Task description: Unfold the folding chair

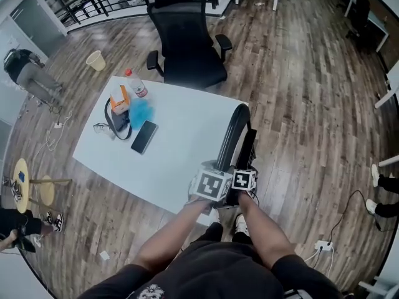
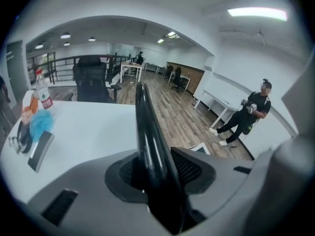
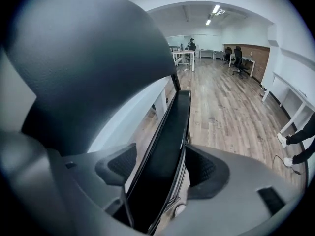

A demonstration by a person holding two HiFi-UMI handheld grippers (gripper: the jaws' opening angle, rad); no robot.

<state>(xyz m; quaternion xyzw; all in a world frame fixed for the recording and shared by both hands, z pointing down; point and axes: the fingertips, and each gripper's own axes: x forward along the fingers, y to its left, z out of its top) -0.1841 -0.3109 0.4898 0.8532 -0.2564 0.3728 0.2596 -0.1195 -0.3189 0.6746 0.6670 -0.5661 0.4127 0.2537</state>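
Grabbing stage here: the folding chair (image 1: 235, 143) is standing folded flat just beside the table (image 1: 181, 136). The left gripper (image 2: 160, 170) is pinching its top tube, and the right gripper (image 3: 162, 168) is sitting loose around the seat panel. I'm guessing the right needs to clamp next, then pull the two apart.

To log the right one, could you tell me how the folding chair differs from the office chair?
The folding chair is folded flat on edge at the near right side of the table; the office chair stands open at its far side. The folding chair looks thin, tube-framed; the office chair has a broad back and armrests. Both are black.
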